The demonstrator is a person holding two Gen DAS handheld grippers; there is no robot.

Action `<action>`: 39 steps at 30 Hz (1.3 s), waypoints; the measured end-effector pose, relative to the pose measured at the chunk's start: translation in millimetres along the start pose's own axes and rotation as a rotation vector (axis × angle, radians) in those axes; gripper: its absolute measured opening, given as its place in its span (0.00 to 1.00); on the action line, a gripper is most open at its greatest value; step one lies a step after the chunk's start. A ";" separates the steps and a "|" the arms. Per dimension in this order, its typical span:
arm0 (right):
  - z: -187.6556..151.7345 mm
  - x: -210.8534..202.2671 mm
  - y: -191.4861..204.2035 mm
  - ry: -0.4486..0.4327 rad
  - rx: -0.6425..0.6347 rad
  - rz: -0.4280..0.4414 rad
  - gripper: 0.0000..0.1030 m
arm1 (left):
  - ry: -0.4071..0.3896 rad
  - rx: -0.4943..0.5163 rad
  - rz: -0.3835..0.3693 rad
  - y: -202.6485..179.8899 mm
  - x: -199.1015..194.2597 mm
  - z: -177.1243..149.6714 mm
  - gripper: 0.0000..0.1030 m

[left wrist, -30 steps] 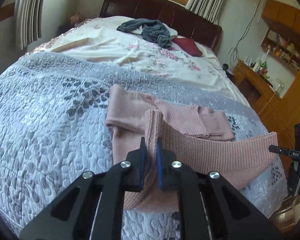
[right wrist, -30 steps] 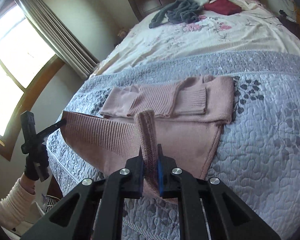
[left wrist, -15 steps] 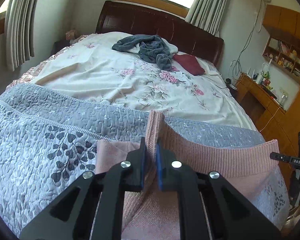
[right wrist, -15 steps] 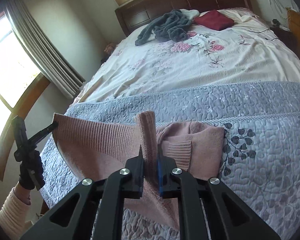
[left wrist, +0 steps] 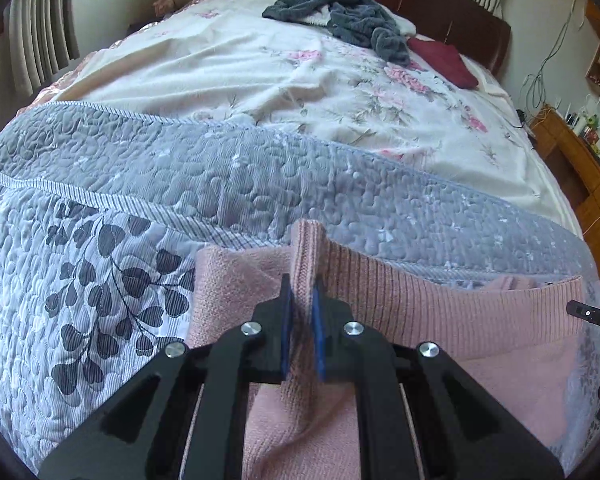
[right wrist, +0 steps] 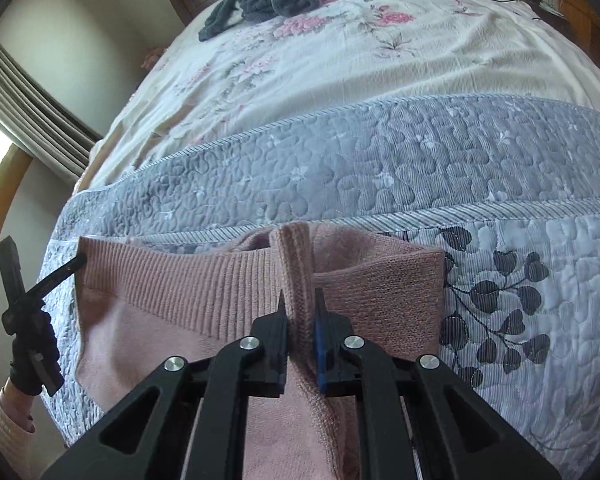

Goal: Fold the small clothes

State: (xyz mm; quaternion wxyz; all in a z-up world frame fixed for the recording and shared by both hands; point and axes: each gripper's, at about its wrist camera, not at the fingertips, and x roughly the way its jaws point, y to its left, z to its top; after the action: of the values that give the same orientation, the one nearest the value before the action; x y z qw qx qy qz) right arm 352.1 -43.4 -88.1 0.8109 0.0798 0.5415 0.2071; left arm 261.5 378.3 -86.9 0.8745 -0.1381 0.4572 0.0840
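Ahead of the tool spreads a grey quilted coverlet [left wrist: 228, 184] with dark leaf prints — beyond it, a cream floral sheet [left wrist: 340, 92]. Farther off, near the dark wooden headboard [left wrist: 452, 12], lie a crumpled grey garment [left wrist: 356, 24] and, just beside it, a dark red cloth [left wrist: 444, 60]. Pleated curtains [left wrist: 40, 44] hang far to the left; wooden furniture [left wrist: 580, 160] stands far right.

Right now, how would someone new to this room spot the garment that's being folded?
Find the bed's grey quilted cover. On its near part lies a dusty-pink ribbed knit sweater, pinched by both grippers. The crumpled grey garment and dark red cloth lie far off, near the headboard.
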 end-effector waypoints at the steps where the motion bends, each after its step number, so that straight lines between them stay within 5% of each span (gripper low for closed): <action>1: -0.5 4.6 -3.2 0.005 0.007 -0.003 0.10 | 0.008 -0.004 0.007 3.1 5.3 -1.1 0.08; 8: -5.6 9.6 -18.4 0.008 0.045 -0.026 0.17 | 0.047 -0.013 0.044 16.1 15.6 -5.7 0.27; 16: -43.3 -48.2 -14.6 -0.018 0.030 0.035 0.32 | -0.039 0.014 0.087 20.0 -43.7 -16.9 0.40; 25: -135.9 -55.4 -3.3 0.149 0.007 0.075 0.42 | 0.064 0.079 -0.061 -16.0 -78.2 -77.0 0.47; 26: -143.6 -51.7 -3.6 0.165 0.008 0.072 0.42 | 0.086 0.078 -0.077 -19.2 -75.6 -85.8 0.47; 29: -156.8 -44.1 -3.9 0.199 0.017 0.083 0.08 | 0.143 0.087 -0.085 -25.5 -64.5 -108.3 0.47; 33: -158.4 -52.0 0.3 0.175 0.001 0.031 0.07 | 0.217 0.097 -0.052 -24.7 -44.2 -127.8 0.47; 39: -166.9 -34.9 -10.4 0.211 0.031 0.012 0.07 | 0.216 0.059 -0.072 -10.3 -33.7 -135.4 0.46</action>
State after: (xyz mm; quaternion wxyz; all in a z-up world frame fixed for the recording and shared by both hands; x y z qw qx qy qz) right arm 191.1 -83.4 -129.2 0.7466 0.0735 0.6267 0.2109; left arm 140.1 324.8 -131.1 0.8263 -0.1369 0.5458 0.0236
